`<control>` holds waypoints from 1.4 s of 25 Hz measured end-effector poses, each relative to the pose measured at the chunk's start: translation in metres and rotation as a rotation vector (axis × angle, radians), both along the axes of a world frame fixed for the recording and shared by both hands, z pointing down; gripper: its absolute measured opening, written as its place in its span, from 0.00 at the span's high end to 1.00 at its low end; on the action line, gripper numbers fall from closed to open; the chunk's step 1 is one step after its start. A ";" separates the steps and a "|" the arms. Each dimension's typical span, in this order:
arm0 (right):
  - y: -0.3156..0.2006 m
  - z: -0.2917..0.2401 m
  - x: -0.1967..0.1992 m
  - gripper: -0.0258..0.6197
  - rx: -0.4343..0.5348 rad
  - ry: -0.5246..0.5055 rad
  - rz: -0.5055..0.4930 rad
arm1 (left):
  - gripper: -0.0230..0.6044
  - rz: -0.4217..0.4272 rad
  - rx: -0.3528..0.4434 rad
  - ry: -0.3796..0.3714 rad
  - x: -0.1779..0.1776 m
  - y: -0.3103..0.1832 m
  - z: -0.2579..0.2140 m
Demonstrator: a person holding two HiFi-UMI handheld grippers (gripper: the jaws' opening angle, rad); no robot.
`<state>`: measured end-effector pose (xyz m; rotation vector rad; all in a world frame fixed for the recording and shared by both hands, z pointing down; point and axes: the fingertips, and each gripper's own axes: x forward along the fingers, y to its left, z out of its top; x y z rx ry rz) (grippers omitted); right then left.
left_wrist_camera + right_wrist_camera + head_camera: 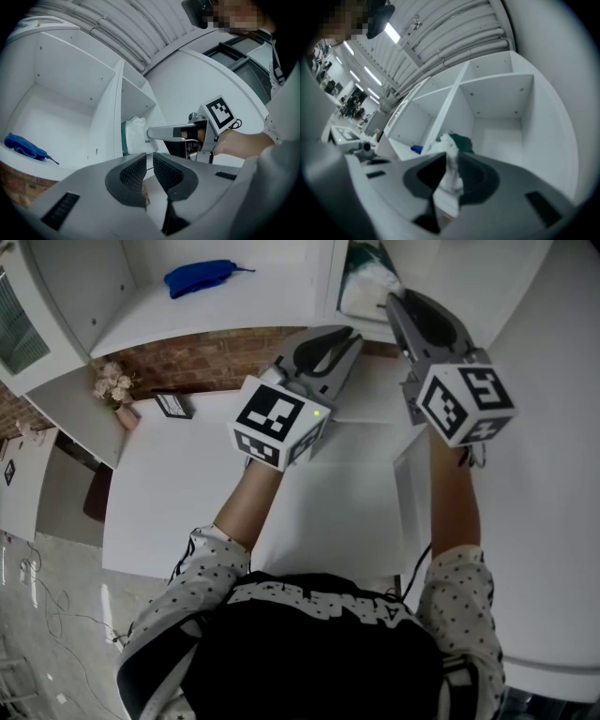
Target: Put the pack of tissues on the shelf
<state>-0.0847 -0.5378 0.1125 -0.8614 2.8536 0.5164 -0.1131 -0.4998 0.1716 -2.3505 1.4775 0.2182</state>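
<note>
The pack of tissues (367,285), white wrap with a green end, sits at the mouth of the right shelf compartment (450,268). My right gripper (394,298) is shut on its wrap. The right gripper view shows the white wrap (451,168) pinched between the jaws of that gripper (451,161), with the white shelf (497,108) behind. In the left gripper view the pack (136,136) lies beside the shelf divider (112,117), with the right gripper (154,133) on it. My left gripper (349,337) hovers left of it, shut and holding nothing (149,161).
A blue cloth (200,277) lies in the left compartment, also seen from the left gripper (23,146). Below the shelf run a brick wall (187,357) and a white table (328,512). A small flower vase (114,390) and a picture frame (173,406) stand at the left.
</note>
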 end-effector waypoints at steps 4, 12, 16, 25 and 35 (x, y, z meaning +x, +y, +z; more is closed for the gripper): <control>-0.005 0.001 -0.001 0.81 0.001 0.009 0.005 | 0.84 -0.001 0.002 -0.004 0.000 -0.001 0.001; -0.016 0.001 -0.008 0.81 0.011 0.037 0.025 | 0.84 -0.009 -0.004 -0.012 -0.004 -0.002 0.004; -0.018 0.003 -0.008 0.81 0.013 0.046 0.035 | 0.84 -0.013 -0.004 -0.002 -0.007 0.000 0.005; -0.021 0.003 -0.008 0.81 0.013 0.046 0.048 | 0.84 -0.017 -0.005 -0.015 -0.006 0.003 0.006; -0.010 -0.007 0.008 0.79 0.018 -0.057 0.029 | 0.84 -0.035 -0.013 -0.014 -0.010 0.013 0.012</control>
